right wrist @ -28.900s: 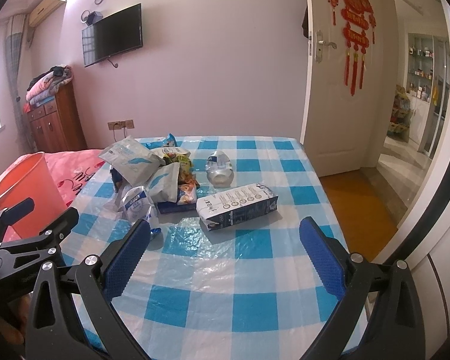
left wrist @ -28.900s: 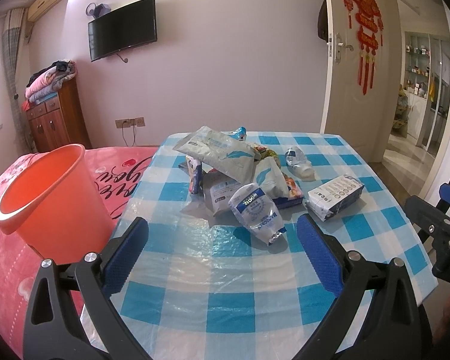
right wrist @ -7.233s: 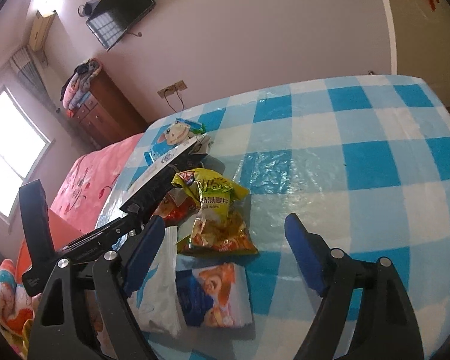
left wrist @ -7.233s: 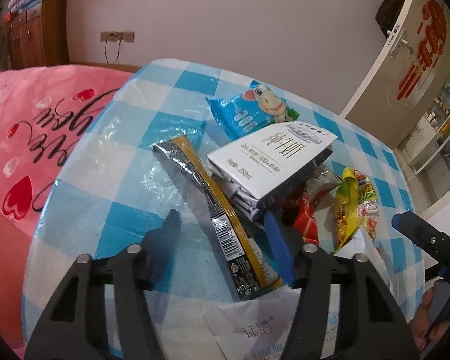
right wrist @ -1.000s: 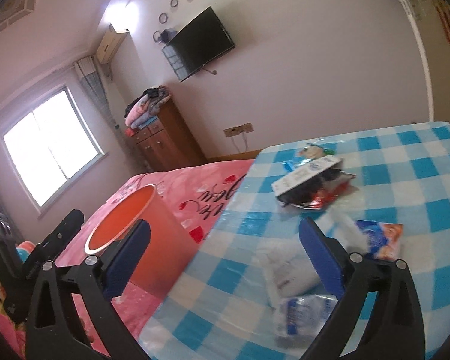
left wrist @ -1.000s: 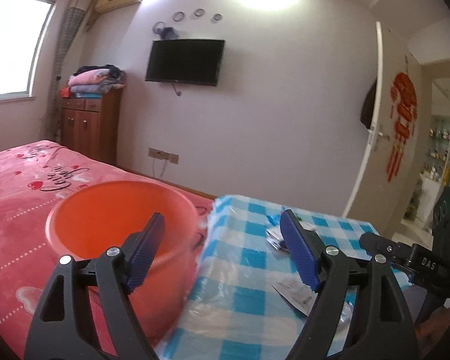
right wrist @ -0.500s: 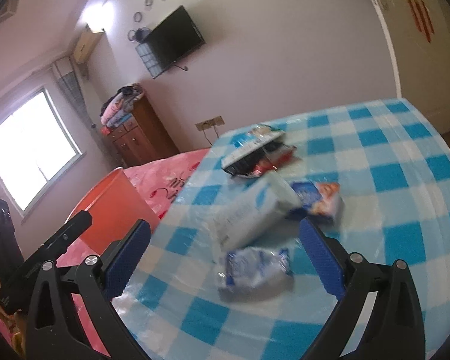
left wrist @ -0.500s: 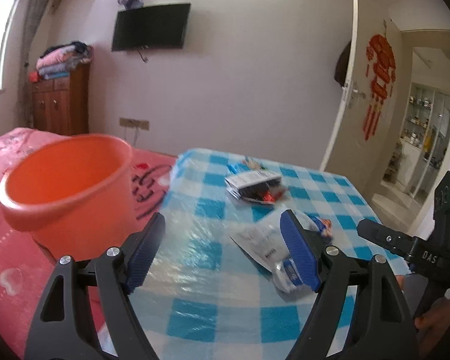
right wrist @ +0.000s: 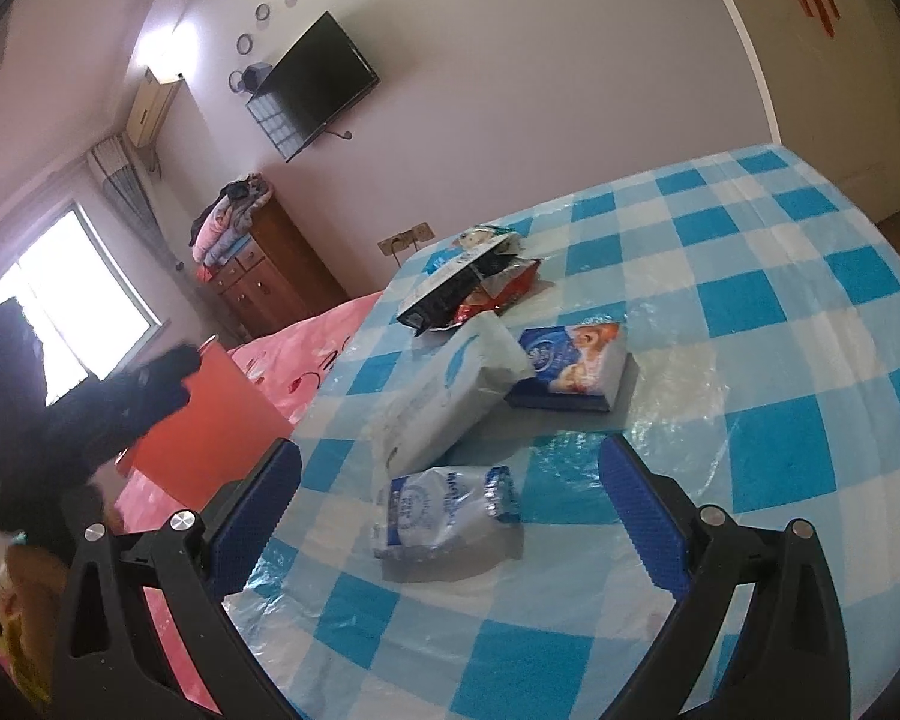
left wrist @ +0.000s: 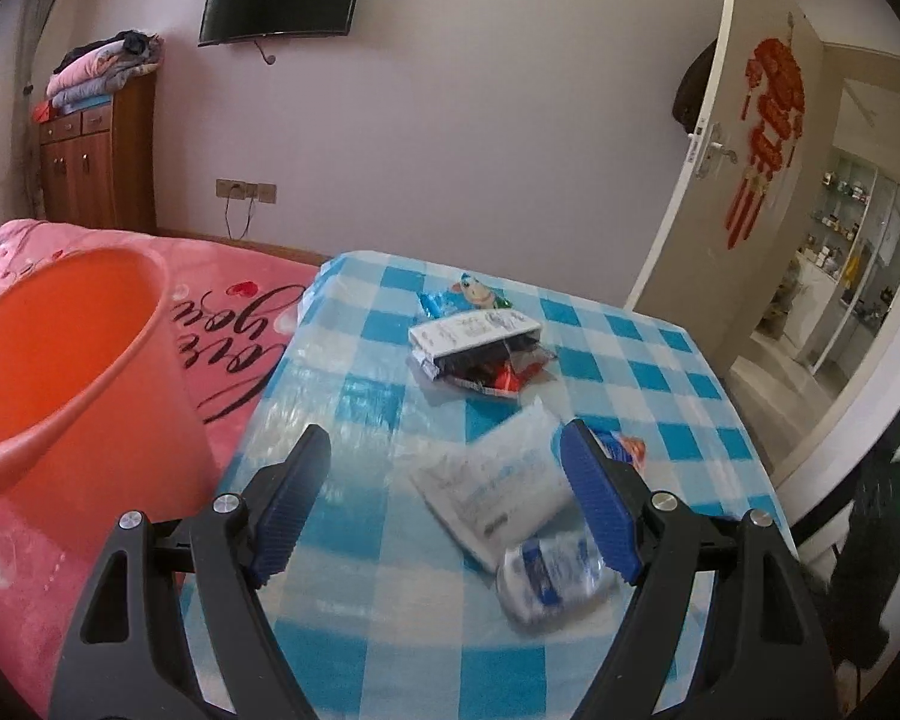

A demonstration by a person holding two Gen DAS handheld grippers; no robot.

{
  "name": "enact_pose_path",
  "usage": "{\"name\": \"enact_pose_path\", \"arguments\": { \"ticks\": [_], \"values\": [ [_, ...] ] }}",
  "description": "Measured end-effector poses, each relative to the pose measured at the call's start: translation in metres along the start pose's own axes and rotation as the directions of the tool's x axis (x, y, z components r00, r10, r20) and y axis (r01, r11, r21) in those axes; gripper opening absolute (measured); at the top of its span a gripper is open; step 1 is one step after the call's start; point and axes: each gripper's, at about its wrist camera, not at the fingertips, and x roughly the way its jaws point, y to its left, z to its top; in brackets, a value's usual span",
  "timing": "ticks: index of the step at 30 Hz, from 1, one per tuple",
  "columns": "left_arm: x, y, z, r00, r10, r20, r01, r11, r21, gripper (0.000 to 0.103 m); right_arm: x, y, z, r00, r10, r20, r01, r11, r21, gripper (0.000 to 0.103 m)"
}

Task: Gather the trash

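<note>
Both tongs hanging spread wide w/ nothing between the pads, pointing down at the bench (left wrist: 366,618) in its blue-and-white check plastic cover. Left tongs (left wrist: 444,501) sitting over bare cloth; right tongs (right wrist: 450,516) framing the crumpled clear-and-blue plastic pouch (right wrist: 450,519), which is lying flat nr the front edge.

Trash remaining: that pouch, the white-and-blue soft plastic pack (right wrist: 444,399) just behind it, a flat blue card box w/ orange print (right wrist: 576,369) touching the pack's far end, and a far pile of dark, red and white wrappers (right wrist: 468,282).

Round orange plastic bucket (left wrist: 60,360) standing on the pink bed, just beside the bench's left edge.

Judging next step = right tongs taking the pouch. To do it well: be coming in low, pads straddling the pouch's bunched middle, clamping firmly as film is slippery, then lifting clear before swinging over the bucket rim
</note>
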Motion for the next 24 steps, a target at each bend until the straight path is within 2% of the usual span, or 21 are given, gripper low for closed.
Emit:
{"name": "enact_pose_path", "arguments": {
  "ticks": [7, 10, 13, 20, 24],
  "values": [
    [0.074, -0.016, 0.050, 0.998, -0.001, -0.063, -0.001, 0.999, -0.033, 0.080, 0.010, -0.028, 0.006, 0.999, 0.039, -0.023, -0.038, 0.998, 0.046, 0.098],
    [0.118, -0.015, 0.072, 0.995, -0.013, -0.101, 0.001, 0.994, -0.109, 0.080, 0.016, -0.042, 0.006, 0.997, 0.065, -0.049, -0.061, 0.995, 0.085, 0.098],
    [0.166, -0.014, 0.093, 0.990, 0.006, -0.142, -0.029, 0.987, -0.158, 0.080, 0.025, -0.054, 0.006, 0.989, 0.118, -0.090, -0.105, 0.985, 0.136, 0.098],
    [0.268, 0.002, 0.129, 0.962, 0.081, -0.261, -0.147, 0.959, -0.243, 0.080, 0.030, -0.066, 0.010, 0.977, 0.176, -0.123, -0.156, 0.976, 0.155, 0.098],
    [0.302, 0.013, 0.137, 0.941, 0.119, -0.315, -0.205, 0.945, -0.256, 0.078, 0.022, -0.063, 0.013, 0.981, 0.169, -0.098, -0.158, 0.981, 0.116, 0.098]
  ]
}}
